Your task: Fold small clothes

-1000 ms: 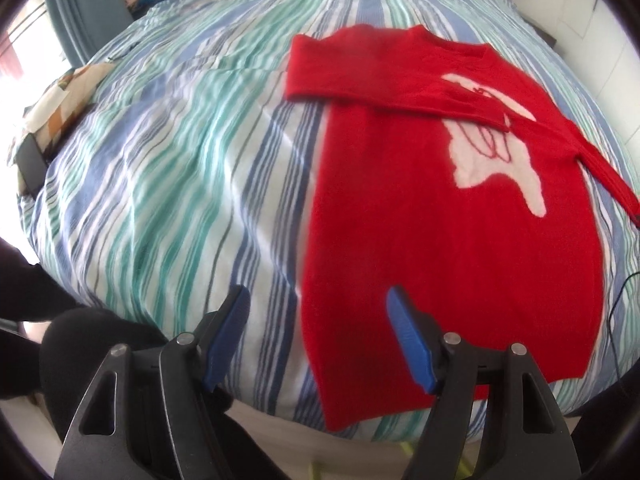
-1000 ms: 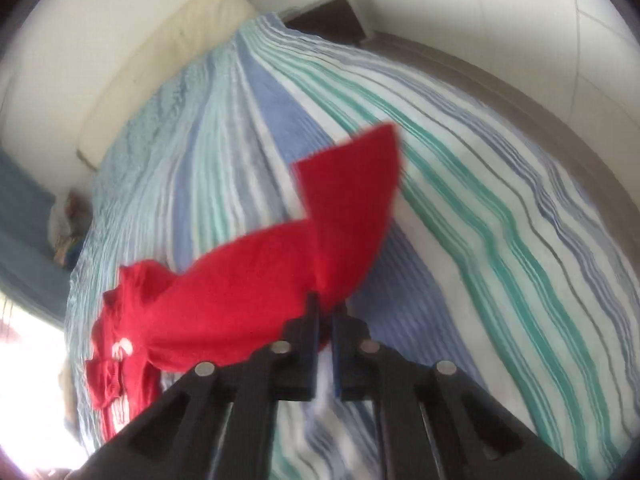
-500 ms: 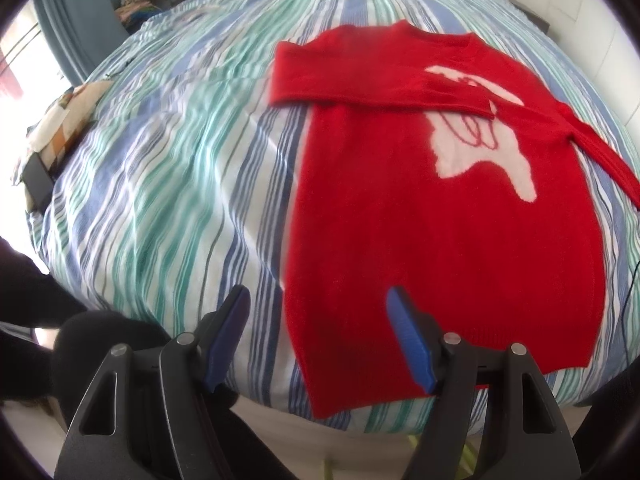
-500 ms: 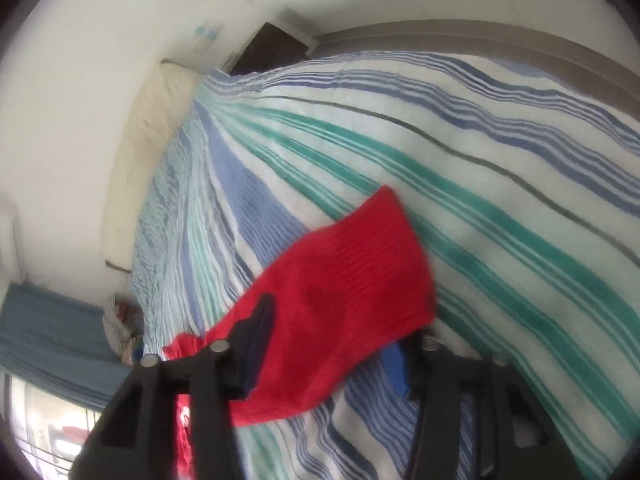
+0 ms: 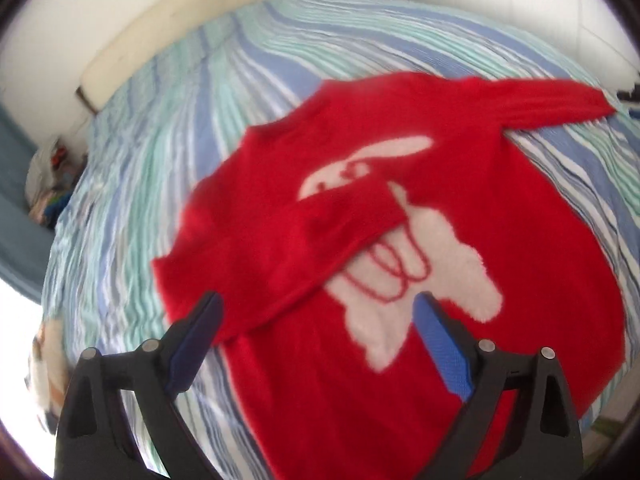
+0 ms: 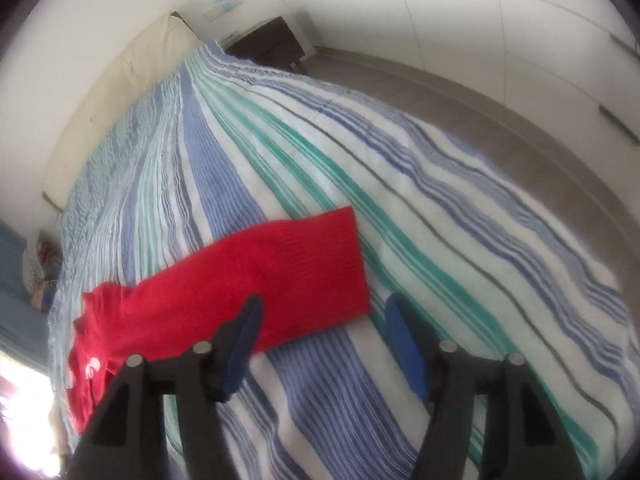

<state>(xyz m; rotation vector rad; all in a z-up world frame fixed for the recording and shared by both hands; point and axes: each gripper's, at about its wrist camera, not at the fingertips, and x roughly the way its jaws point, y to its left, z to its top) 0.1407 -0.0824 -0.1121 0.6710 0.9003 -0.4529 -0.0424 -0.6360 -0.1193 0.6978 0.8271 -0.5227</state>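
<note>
One red sweater (image 5: 460, 360) fills my left wrist view, lying flat on the striped bed (image 5: 168, 120) with a white rabbit figure (image 5: 432, 264) on its chest. One sleeve (image 5: 304, 240) is folded across that figure; the other sleeve (image 5: 560, 100) stretches out sideways. My left tongs (image 5: 316, 344) hang spread above the sweater, gripping nothing. A cream headboard (image 5: 184, 20) runs behind the sweater.

From my right wrist view, the outstretched sleeve (image 6: 288, 272) lies flat on the bed (image 6: 480, 240). My right tongs (image 6: 324, 340) are spread wide and empty beside the cuff. One dark nightstand (image 6: 268, 46) stands far beyond the sweater.
</note>
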